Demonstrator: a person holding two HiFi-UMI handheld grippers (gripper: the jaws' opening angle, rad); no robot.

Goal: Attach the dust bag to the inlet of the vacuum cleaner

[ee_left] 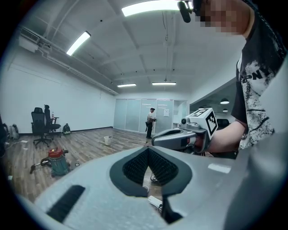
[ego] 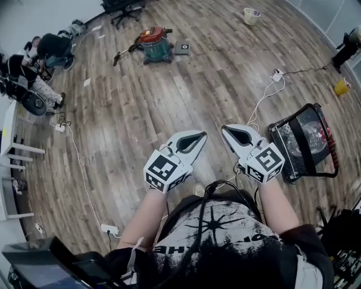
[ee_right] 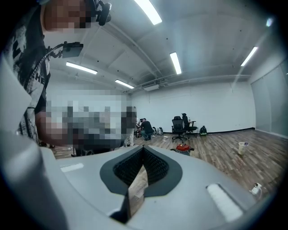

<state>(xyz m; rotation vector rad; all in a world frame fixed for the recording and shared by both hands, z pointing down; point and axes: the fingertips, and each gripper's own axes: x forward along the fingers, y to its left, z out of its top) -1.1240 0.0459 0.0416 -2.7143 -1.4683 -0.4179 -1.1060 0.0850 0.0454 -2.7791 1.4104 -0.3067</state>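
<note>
The vacuum cleaner (ego: 155, 45), a teal drum with a red top and a dark hose, stands far off on the wood floor. It also shows small in the left gripper view (ee_left: 56, 161) and the right gripper view (ee_right: 183, 147). A flat grey square piece (ego: 182, 48) lies just right of it; whether this is the dust bag is too small to tell. My left gripper (ego: 196, 136) and right gripper (ego: 227, 130) are held side by side in front of my chest, pointing toward the vacuum. Both are shut with nothing between the jaws. The right gripper (ee_left: 155, 139) also shows in the left gripper view.
A black wire-framed box (ego: 304, 141) stands on the floor at my right. A white cable runs to a power strip (ego: 276, 76); another strip (ego: 110, 228) lies near left. A white bucket (ego: 251, 15), an office chair (ego: 127, 8) and a crouching person (ego: 53, 48) are farther off.
</note>
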